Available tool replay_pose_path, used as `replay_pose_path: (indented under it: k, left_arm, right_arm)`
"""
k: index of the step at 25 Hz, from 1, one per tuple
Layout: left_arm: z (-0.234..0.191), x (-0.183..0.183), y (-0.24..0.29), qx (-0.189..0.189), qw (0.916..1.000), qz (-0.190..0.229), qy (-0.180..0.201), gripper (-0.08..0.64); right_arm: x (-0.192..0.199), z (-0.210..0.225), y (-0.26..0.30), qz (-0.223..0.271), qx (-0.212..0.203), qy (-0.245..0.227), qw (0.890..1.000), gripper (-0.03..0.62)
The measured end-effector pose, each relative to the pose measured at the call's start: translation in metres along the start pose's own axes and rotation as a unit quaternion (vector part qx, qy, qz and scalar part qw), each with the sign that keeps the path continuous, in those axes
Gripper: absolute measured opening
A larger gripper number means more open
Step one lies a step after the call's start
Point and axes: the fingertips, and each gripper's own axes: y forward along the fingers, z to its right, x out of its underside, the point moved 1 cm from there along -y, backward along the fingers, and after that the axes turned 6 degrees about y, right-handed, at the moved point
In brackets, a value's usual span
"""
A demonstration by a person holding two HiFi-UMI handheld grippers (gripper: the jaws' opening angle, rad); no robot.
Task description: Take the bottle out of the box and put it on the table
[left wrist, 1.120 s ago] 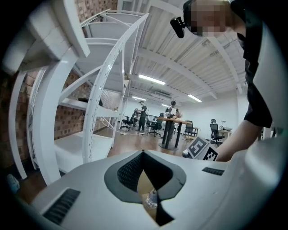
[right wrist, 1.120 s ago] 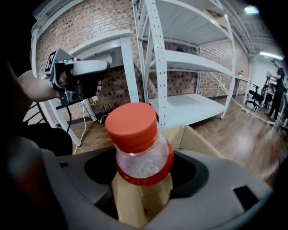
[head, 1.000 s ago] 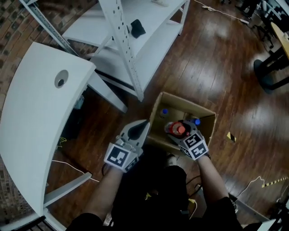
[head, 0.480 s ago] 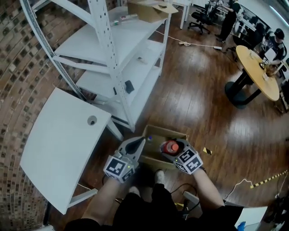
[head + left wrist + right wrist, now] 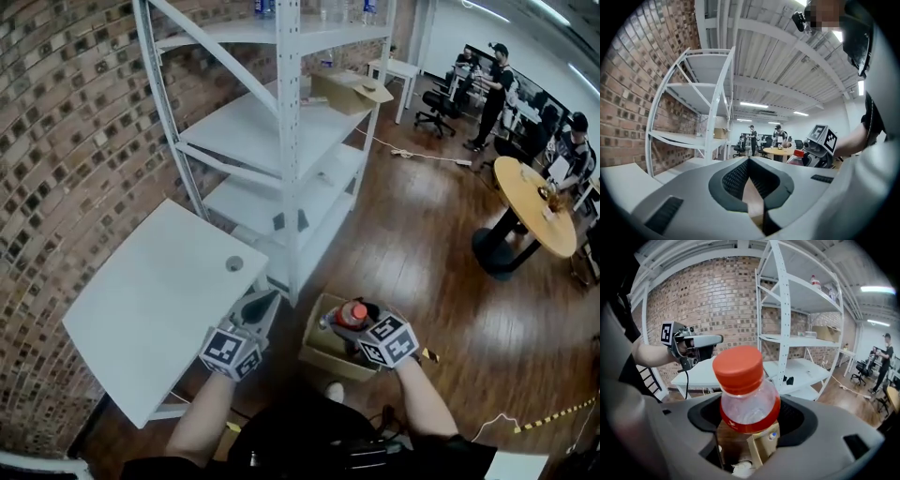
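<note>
A clear bottle (image 5: 749, 394) with a red cap and red label stands upright between the jaws of my right gripper (image 5: 750, 416), which is shut on it. In the head view this bottle (image 5: 352, 313) hangs above the open cardboard box (image 5: 323, 352) on the wooden floor. Down inside the box, another bottle with a blue cap (image 5: 774, 436) shows. My left gripper (image 5: 255, 305) is shut and holds nothing, its tip over the near edge of the white table (image 5: 150, 300). From the left gripper view, the right gripper (image 5: 820, 146) and the bottle's red cap (image 5: 799, 153) appear at the right.
A white metal shelving rack (image 5: 281, 141) stands behind the table against the brick wall, with a cardboard box (image 5: 349, 91) on one shelf. People sit at a round wooden table (image 5: 534, 192) far right. Cables (image 5: 525, 417) lie on the floor.
Both grippers have risen well above the floor, and the bottle has come up out of the box in the right gripper. The head view has risen too and now takes in the room.
</note>
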Motion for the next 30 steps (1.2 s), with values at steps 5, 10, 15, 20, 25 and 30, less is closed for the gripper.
replay_pose_path:
  k: [5,10,15,20,25,30]
  left_arm:
    - [-0.032,-0.017,-0.066,-0.069,0.9975,0.003,0.017,-0.003]
    - [-0.075,-0.025,-0.176,-0.168,0.9854,0.000,0.027,-0.003]
    - [-0.119,-0.038,-0.280,-0.303,0.9521,0.001,0.040,-0.003]
    - [-0.135,-0.042,-0.338,-0.386,0.9211,-0.006,0.047,-0.003]
    - [-0.145,-0.045,-0.372,-0.466,0.8840,-0.001,0.041,-0.003]
    - [-0.149,-0.047,-0.392,-0.535,0.8437,0.007,0.045,-0.003]
  right_arm:
    - [-0.043,-0.051,0.028,0.010,-0.043,-0.051,0.998,0.336]
    - [-0.071,-0.129,0.079,-0.004,-0.109,-0.106,0.988,0.336]
    - [-0.108,-0.215,0.132,-0.006,-0.195,-0.164,0.967,0.337]
    - [-0.135,-0.276,0.169,-0.007,-0.271,-0.198,0.942,0.337]
    - [-0.160,-0.318,0.193,-0.003,-0.340,-0.265,0.903,0.337]
    - [-0.179,-0.343,0.211,-0.004,-0.399,-0.288,0.871,0.337]
